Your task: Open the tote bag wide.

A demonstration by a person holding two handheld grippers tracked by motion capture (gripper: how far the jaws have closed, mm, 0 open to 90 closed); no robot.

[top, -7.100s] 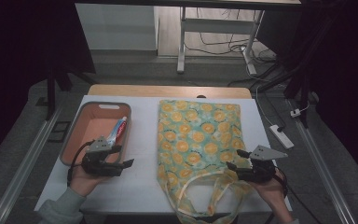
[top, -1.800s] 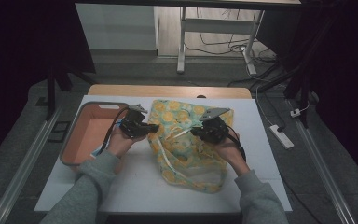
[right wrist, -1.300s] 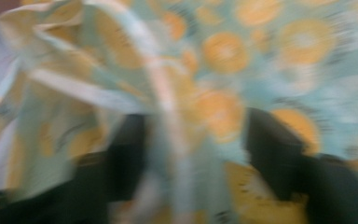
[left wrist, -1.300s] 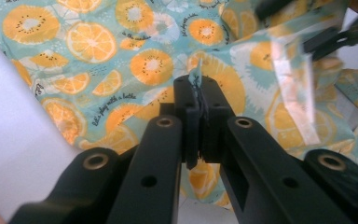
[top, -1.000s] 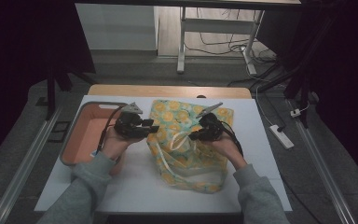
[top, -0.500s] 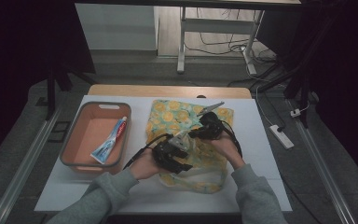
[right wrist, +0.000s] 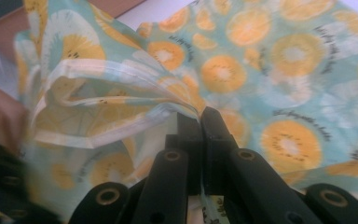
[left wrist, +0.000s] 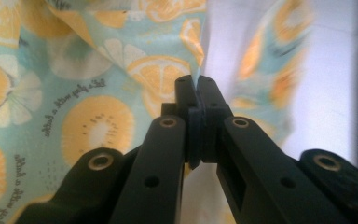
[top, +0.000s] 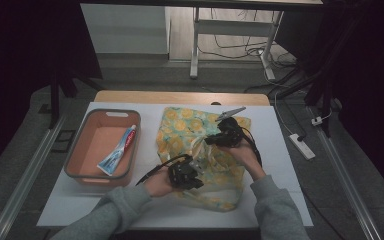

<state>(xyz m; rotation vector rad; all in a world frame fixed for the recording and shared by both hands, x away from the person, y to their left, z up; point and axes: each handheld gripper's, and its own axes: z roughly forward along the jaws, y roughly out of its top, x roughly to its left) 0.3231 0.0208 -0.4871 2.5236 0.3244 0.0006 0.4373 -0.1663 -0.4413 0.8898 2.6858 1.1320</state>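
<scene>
A light-blue cloth bag [top: 180, 135] printed with orange slices lies bunched on the white table. My left gripper [top: 196, 169] is at the bag's near middle. Its jaws have just closed on a thin edge of the fabric, and the left gripper view shows the left gripper [left wrist: 198, 83] pinching the bag [left wrist: 98, 126]. My right gripper [top: 208, 141] is farther back at the bag's opening. In the right gripper view the right gripper [right wrist: 200, 114] is shut on a folded hem of the bag [right wrist: 261, 70], lifting it.
A salmon-coloured tray [top: 78, 150] stands on the table's left with a toothpaste tube [top: 117, 150] inside. A white power strip [top: 300, 146] lies on the floor at the right. Desk legs and cables are beyond the table's far edge.
My left hand left the bag's far left edge by the tray, came toward the near middle of the bag and closed on the fabric there. The right gripper stayed put, still pinching the hem.
</scene>
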